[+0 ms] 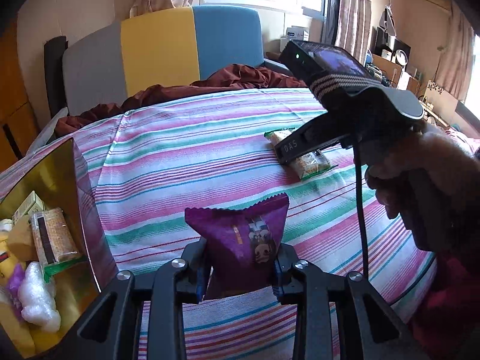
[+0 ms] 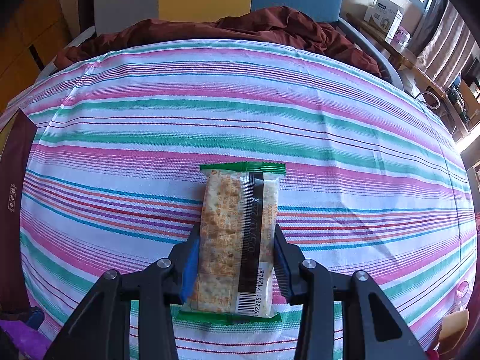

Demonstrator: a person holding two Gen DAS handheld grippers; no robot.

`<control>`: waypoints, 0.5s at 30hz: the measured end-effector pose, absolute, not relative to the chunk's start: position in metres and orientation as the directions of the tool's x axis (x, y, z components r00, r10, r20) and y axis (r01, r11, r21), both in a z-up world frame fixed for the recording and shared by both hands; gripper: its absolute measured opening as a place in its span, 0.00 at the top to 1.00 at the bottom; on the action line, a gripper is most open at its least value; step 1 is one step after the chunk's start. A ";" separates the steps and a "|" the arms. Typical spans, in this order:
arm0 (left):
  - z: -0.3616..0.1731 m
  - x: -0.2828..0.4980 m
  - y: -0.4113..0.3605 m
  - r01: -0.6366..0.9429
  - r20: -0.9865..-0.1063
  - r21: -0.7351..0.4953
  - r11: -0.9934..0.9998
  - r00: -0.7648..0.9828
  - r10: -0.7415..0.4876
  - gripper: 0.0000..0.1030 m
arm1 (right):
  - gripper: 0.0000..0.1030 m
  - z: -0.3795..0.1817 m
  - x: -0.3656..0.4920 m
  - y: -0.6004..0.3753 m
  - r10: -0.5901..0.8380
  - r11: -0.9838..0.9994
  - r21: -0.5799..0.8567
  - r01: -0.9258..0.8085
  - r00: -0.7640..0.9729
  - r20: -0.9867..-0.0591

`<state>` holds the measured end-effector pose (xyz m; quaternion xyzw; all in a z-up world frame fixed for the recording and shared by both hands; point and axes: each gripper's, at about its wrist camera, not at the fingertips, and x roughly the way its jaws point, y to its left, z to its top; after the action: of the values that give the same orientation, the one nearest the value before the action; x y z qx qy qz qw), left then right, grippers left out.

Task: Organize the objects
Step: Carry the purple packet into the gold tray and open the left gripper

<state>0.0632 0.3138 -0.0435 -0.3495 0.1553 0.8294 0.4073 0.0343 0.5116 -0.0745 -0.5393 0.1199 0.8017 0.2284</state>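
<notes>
The task looks partly done: several snacks already lie in the gold box (image 1: pixel 64 177), while the left gripper (image 1: pixel 241 273) is clenched on the purple packet (image 1: pixel 240 240) and the right gripper (image 2: pixel 235 265) grasps the cracker packet (image 2: pixel 237 240) above the bed (image 2: pixel 240 120).

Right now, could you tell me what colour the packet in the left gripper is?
Purple packet, with a small printed picture, clearest in the left wrist view.
</notes>
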 end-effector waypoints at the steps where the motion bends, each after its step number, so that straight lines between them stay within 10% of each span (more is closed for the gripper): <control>1: -0.039 0.064 0.312 -0.783 -0.699 -0.034 -0.621 -0.426 0.575 0.68 | 0.58 -0.074 0.035 0.511 0.239 -0.867 -0.056 -0.495 -0.315 -0.919; 15: 0.034 0.027 0.232 -0.661 -0.605 -0.165 -0.732 -0.518 0.604 0.68 | 0.59 -0.075 0.037 0.506 0.257 -0.872 -0.075 -0.483 -0.323 -0.911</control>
<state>0.0270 0.2320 0.0336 -0.3299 0.0429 0.8702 0.3634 0.0370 0.5061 -0.0749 -0.5347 0.1057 0.8064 0.2294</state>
